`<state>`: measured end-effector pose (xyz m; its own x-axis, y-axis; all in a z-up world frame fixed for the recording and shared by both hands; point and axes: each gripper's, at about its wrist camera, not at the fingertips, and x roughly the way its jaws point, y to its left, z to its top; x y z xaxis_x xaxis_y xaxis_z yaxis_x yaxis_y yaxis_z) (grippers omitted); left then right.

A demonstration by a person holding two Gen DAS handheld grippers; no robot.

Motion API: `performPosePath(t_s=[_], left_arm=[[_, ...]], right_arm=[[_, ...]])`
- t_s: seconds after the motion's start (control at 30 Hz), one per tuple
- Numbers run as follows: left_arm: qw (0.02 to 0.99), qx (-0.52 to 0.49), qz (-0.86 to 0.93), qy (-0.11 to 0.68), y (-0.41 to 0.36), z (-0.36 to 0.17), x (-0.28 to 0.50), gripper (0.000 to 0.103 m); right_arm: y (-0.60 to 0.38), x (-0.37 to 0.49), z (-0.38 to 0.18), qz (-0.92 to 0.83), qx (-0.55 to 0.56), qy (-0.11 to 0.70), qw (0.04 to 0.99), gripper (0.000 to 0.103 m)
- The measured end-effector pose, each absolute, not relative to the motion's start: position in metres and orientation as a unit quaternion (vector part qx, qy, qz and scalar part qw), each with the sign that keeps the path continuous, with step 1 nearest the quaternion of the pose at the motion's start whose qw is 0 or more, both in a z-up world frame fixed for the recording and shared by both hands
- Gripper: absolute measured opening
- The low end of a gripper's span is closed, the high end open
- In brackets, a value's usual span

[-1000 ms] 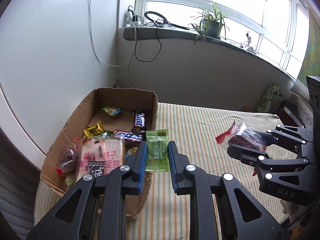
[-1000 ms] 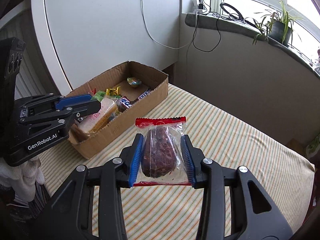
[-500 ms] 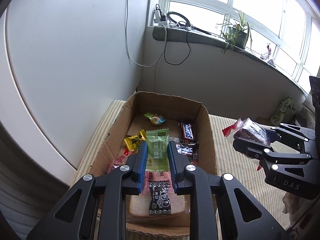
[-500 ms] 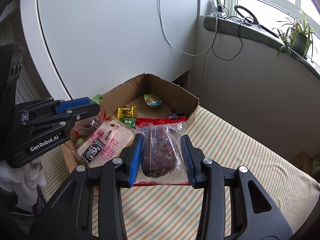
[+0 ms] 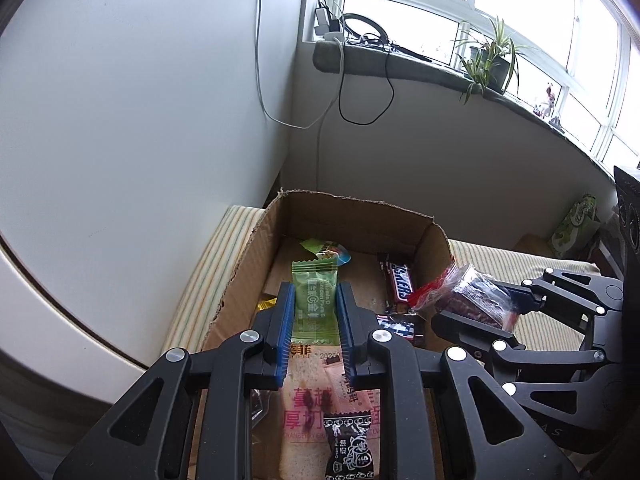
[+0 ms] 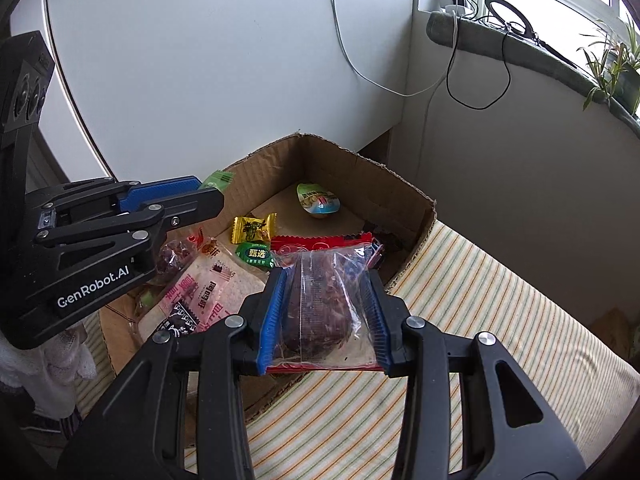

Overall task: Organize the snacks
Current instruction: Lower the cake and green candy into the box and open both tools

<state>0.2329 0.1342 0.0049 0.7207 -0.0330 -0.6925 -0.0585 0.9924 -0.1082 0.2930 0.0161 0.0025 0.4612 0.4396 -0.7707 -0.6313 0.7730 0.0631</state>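
- Clamping green candy packet in left gripper, poised over cardboard box for dropping.
- Gripping clear brown-snack bag in right gripper, near box's edge.

bread packet half hidden, cut off below

White walls, bright window, plant on sill.

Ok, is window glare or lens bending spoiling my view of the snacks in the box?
Left wrist view: window panes blown out white, walls bowed by the lens, yet the brown cardboard box and green sachet read sharp. Right wrist view: little glare, clear-wrapped dark cake crisp, corners vignetted.
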Motion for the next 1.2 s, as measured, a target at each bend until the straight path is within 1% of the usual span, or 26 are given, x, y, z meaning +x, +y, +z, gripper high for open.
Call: performPosePath(t_s=[0.23,0.67,0.73,0.8,0.83,0.9,0.93,1.0,1.03,1.1,1.2], left_arm=[[0.924,-0.060,0.014,0.377,0.138,0.003,0.242,0.019],[0.922,-0.060,0.018,0.383,0.140,0.000,0.250,0.021],[0.921,-0.062,0.016,0.384,0.140,0.000,0.251,0.021],[0.922,-0.061,0.019,0.382,0.140,0.000,0.252,0.021],[0.922,-0.062,0.021,0.381,0.140,0.000,0.252,0.022],[0.922,-0.065,0.022,0.380,0.142,0.000,0.253,0.031],[0.923,-0.066,0.022,0.379,0.142,0.000,0.253,0.033],[0.922,-0.068,0.021,0.380,0.143,0.000,0.254,0.038],[0.922,-0.069,0.021,0.380,0.143,0.000,0.254,0.041],[0.922,-0.070,0.020,0.379,0.143,0.000,0.254,0.049],[0.923,-0.071,0.020,0.378,0.144,0.001,0.254,0.050]], right_arm=[[0.026,0.305,-0.008,0.314,-0.121,0.421,0.842,0.041],[0.029,0.306,-0.010,0.314,-0.133,0.419,0.841,0.042],[0.029,0.305,-0.010,0.315,-0.135,0.418,0.842,0.045],[0.029,0.305,-0.010,0.313,-0.137,0.414,0.844,0.055],[0.028,0.304,-0.009,0.312,-0.137,0.411,0.845,0.058],[0.028,0.304,-0.008,0.311,-0.137,0.407,0.848,0.065],[0.027,0.304,-0.007,0.311,-0.138,0.405,0.849,0.067],[0.028,0.303,-0.007,0.310,-0.141,0.402,0.850,0.075],[0.028,0.303,-0.006,0.310,-0.143,0.400,0.851,0.076],[0.028,0.301,-0.005,0.310,-0.146,0.395,0.852,0.081],[0.029,0.299,-0.003,0.309,-0.148,0.391,0.854,0.084]])
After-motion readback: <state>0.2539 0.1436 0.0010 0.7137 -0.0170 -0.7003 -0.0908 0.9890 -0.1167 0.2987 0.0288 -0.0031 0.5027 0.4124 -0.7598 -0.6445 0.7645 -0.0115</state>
